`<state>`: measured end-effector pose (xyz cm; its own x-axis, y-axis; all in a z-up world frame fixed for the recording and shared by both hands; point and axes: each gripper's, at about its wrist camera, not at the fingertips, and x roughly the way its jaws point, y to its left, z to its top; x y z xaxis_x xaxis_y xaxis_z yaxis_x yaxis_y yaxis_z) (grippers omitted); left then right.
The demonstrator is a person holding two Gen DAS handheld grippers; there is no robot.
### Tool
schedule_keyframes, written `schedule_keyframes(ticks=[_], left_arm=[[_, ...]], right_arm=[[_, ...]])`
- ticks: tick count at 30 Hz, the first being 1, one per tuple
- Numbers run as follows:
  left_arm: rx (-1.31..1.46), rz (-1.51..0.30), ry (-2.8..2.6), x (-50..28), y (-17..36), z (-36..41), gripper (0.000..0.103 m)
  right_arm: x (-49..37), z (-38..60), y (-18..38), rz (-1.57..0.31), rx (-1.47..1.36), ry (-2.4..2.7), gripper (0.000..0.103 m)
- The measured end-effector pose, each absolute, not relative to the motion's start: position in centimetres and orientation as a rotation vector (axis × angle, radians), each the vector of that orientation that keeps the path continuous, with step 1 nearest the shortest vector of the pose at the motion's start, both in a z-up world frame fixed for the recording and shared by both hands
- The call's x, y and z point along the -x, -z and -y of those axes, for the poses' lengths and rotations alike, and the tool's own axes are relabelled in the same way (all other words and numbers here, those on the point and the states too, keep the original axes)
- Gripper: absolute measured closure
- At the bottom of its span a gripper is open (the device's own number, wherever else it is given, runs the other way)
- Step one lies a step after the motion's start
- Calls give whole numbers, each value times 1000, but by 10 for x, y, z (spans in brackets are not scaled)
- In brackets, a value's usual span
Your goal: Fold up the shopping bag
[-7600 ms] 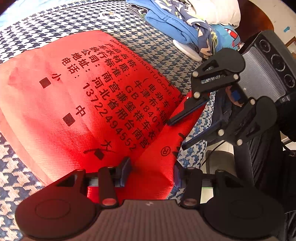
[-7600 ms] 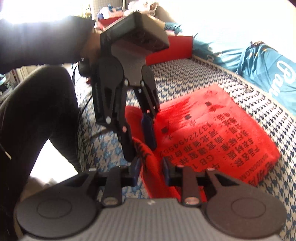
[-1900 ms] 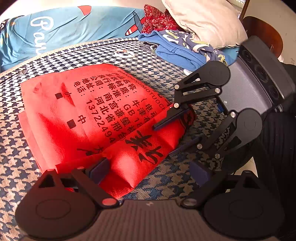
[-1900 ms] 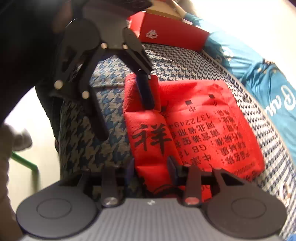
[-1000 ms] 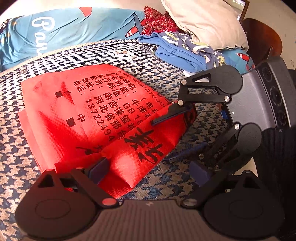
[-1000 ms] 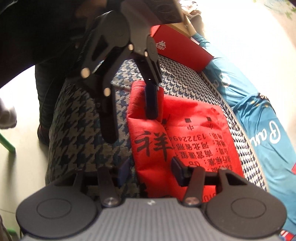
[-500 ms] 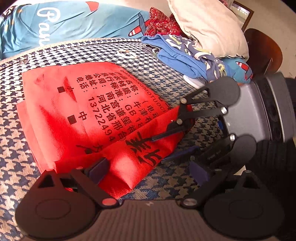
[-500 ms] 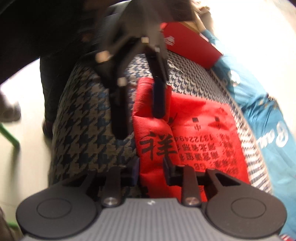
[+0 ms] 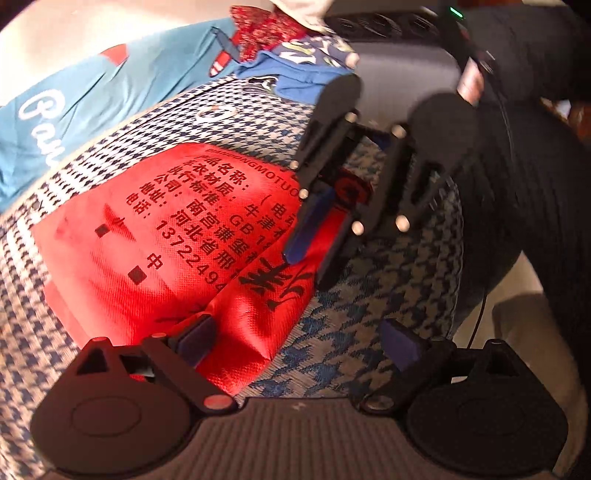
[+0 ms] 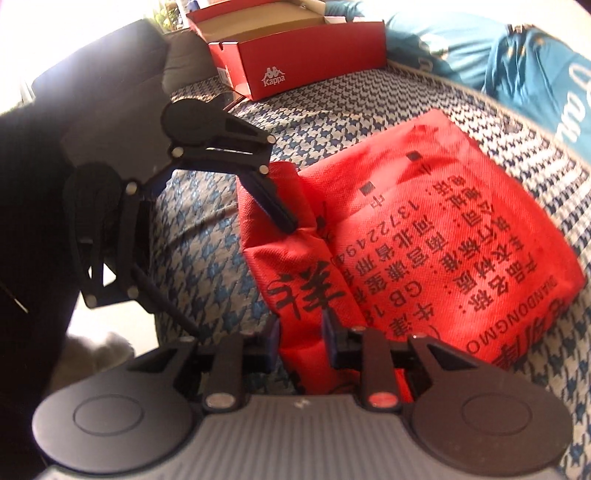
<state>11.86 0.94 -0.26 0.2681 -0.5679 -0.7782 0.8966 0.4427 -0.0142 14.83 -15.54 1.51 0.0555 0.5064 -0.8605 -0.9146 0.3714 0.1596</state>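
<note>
A red shopping bag (image 9: 166, 240) with black print lies partly folded on a houndstooth cushion (image 9: 376, 295). Its near long edge is folded over into a strip (image 10: 295, 288). My right gripper (image 10: 300, 332) is shut on one end of that strip, with red fabric pinched between its pads. In the left wrist view the right gripper (image 9: 314, 258) stands over the far end of the strip. My left gripper (image 9: 297, 338) is wide open at the strip's other end. One of its fingers (image 9: 195, 338) rests on the bag's corner. The other hangs over bare cushion.
A red open shoebox (image 10: 295, 55) sits at the cushion's far end. Blue and teal clothes (image 9: 74, 103) and a red patterned cloth (image 9: 266, 33) lie behind the bag. A person's dark trouser leg (image 9: 517, 203) is beside the cushion's front edge.
The right gripper's jaws narrowed onto the folded strip. It then rolled and shifted along the bag's end, now standing more upright. The left gripper rolled a little and stayed open.
</note>
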Motion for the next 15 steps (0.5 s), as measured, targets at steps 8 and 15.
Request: schedule_keyframes(ticks=[8, 15], left_arm=[[-589, -781, 1152, -130, -4, -6, 9], [-635, -778, 1230, -134, -6, -2, 11]], right_arm=[[-167, 162, -14, -1099, 414, -1177, 81], [-182, 164, -11, -1156, 362, -1204, 81]])
